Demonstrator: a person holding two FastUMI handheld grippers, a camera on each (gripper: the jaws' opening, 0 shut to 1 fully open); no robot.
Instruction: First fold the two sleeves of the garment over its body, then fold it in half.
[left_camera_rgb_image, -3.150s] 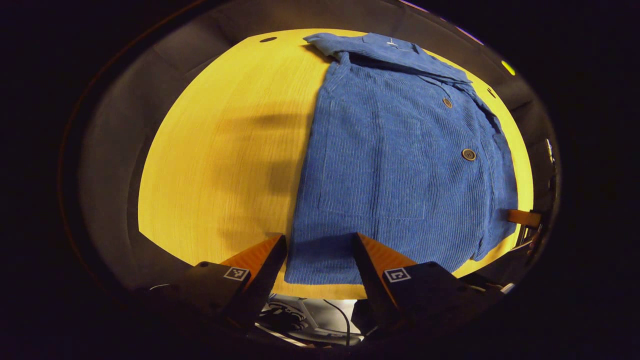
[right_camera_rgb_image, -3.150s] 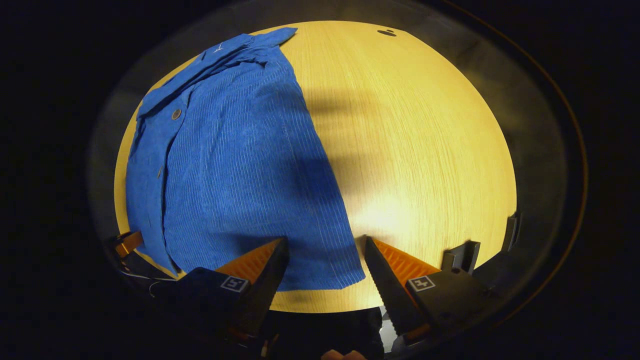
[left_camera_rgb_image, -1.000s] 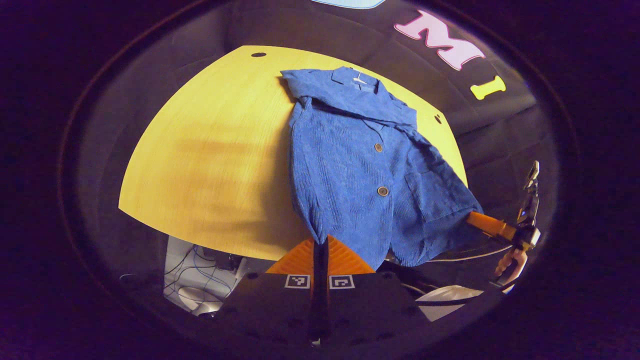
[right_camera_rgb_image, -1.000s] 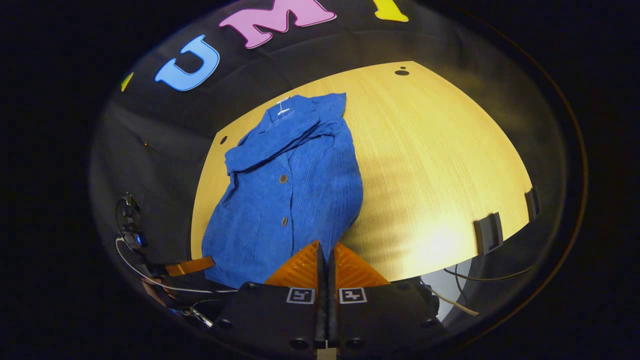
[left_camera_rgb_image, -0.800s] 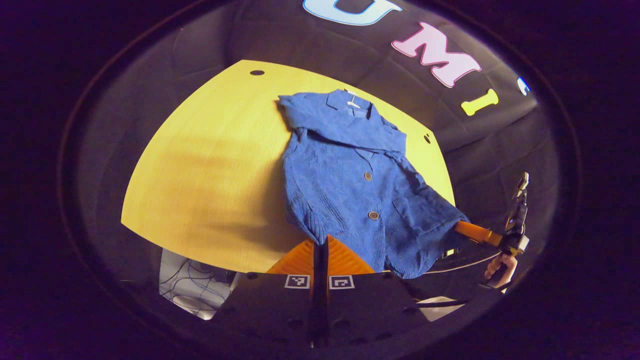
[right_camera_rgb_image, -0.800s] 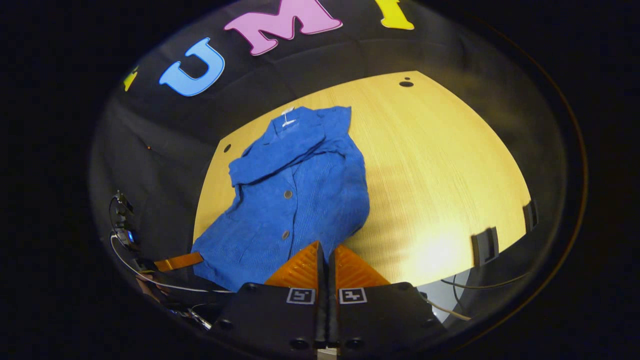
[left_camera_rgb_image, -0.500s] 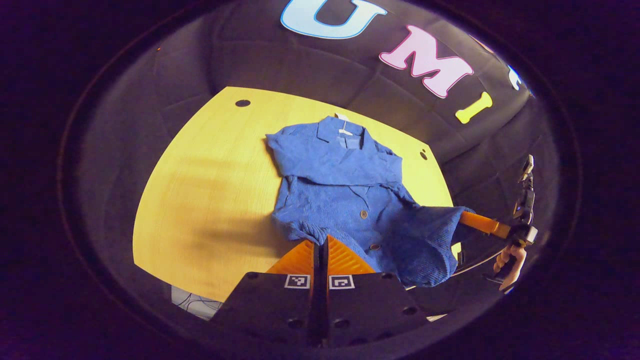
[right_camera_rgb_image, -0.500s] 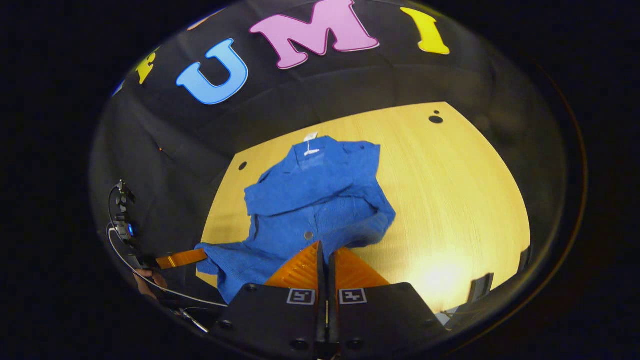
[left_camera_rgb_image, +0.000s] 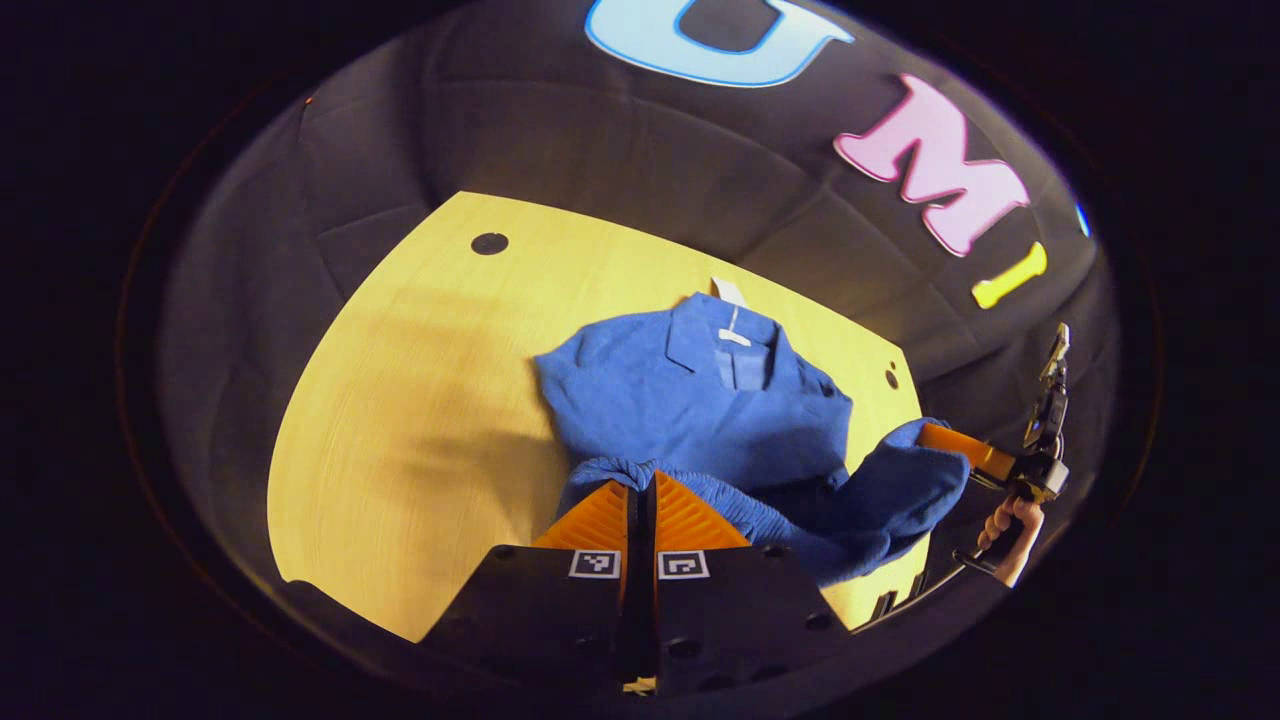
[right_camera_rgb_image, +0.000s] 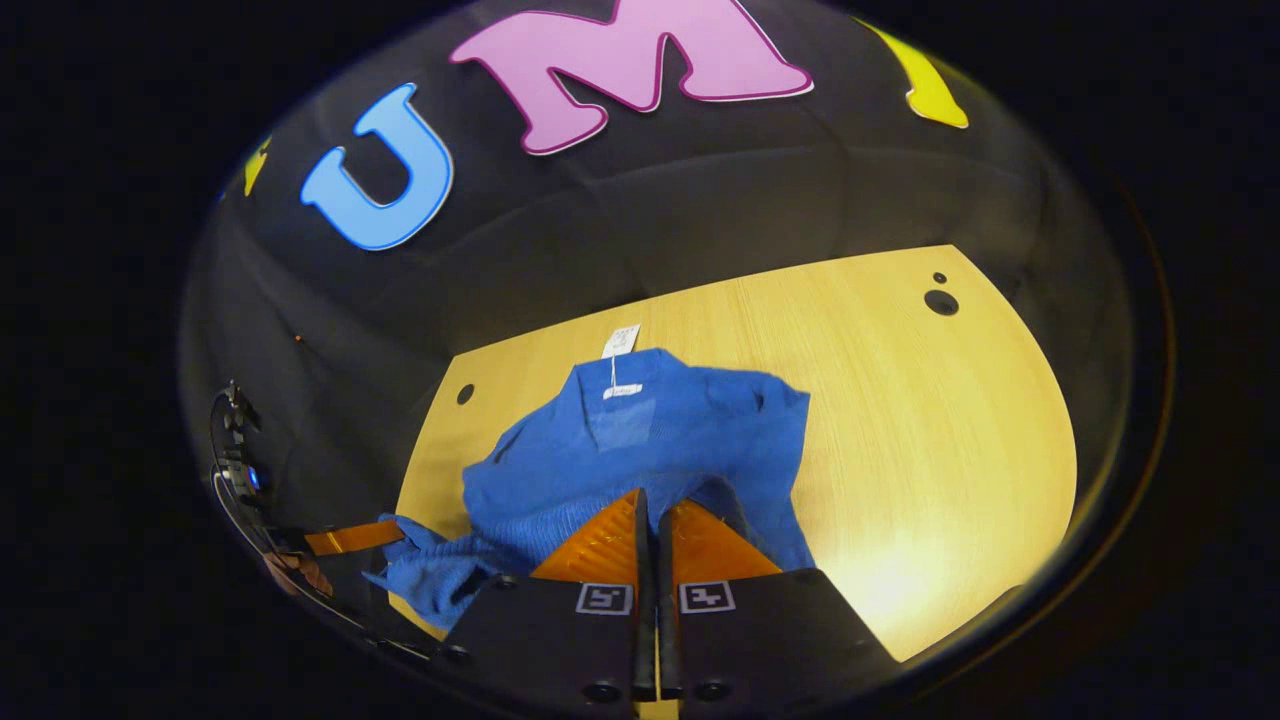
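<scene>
Left gripper view has a hand (left_camera_rgb_image: 1003, 533) at 3 o'clock, both grippers (left_camera_rgb_image: 641, 487) (right_camera_rgb_image: 650, 497) clamped on jacket (left_camera_rgb_image: 700, 405) hem, collar at 12.

bare table (right_camera_rgb_image: 930, 420) beside garment (right_camera_rgb_image: 700, 430), wall behind

We see a yellow wood-grain tabletop (left_camera_rgb_image: 420, 400) with small dark round holes (left_camera_rgb_image: 489, 243) near its far corners, ringed by black cloth (right_camera_rgb_image: 700, 200).
</scene>
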